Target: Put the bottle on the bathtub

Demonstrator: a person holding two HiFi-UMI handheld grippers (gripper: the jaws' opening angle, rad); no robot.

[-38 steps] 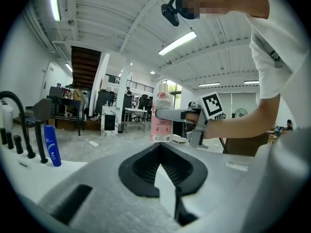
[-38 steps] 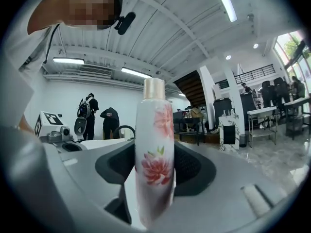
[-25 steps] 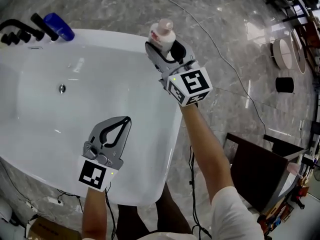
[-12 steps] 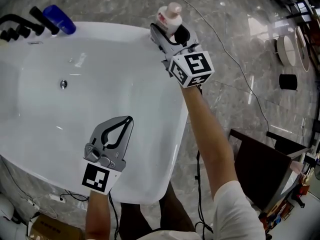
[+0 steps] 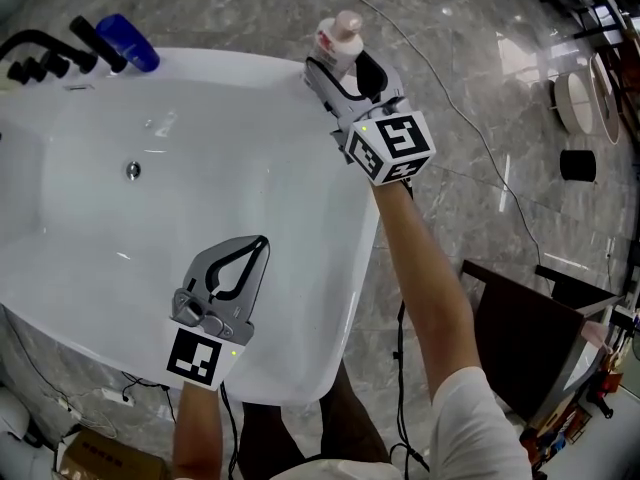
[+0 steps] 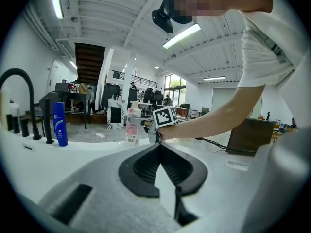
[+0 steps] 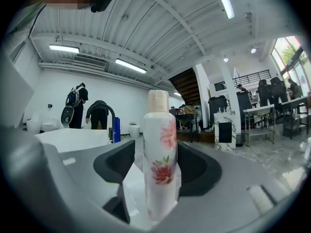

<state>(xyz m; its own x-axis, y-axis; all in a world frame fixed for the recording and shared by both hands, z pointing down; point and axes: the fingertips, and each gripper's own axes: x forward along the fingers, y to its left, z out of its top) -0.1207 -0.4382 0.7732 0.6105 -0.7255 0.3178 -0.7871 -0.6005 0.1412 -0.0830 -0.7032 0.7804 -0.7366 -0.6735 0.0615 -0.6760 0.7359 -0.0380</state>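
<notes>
The white bottle with a pink flower print and a beige cap stands upright on the far right rim of the white bathtub. My right gripper is around it, one jaw on each side. In the right gripper view the bottle touches the right pad, while a thin strip of white shows between it and the left pad, so the gripper is open. My left gripper hangs shut and empty over the tub's near side. From the left gripper view the bottle is seen on the rim.
A blue bottle and black faucet fittings stand on the tub's far left corner. The drain lies in the basin. A cable crosses the marble floor, and a dark box stands to the right.
My right gripper has carried the bottle a little farther away and set it on the tub's rim. The left gripper has hardly moved.
</notes>
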